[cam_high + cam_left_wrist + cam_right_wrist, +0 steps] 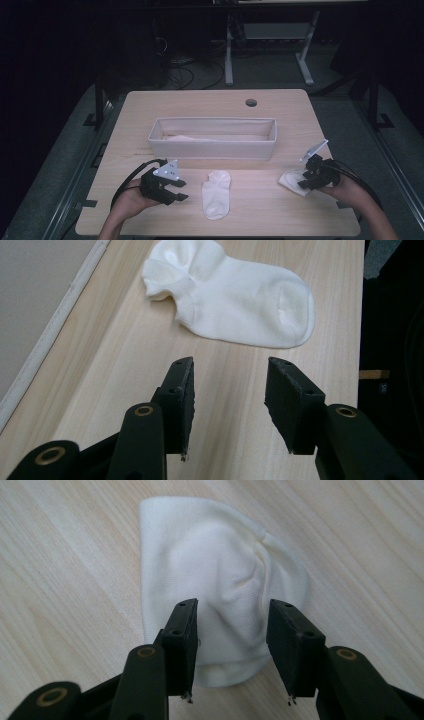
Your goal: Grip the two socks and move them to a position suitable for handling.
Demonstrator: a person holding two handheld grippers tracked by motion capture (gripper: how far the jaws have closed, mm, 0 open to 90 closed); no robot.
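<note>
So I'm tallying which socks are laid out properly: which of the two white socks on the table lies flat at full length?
The sock at the table's middle, ahead of the left tongs; the one under the right tongs is folded over.

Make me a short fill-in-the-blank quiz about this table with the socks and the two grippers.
1. The flat sock lies between the two ____.
2. The right gripper hovers with open jaws over a folded ____ sock.
3. The long fabric bin stands ____ the socks, farther from the person.
4. The left gripper holds ____.

Missing words: grippers; white; behind; nothing
</note>
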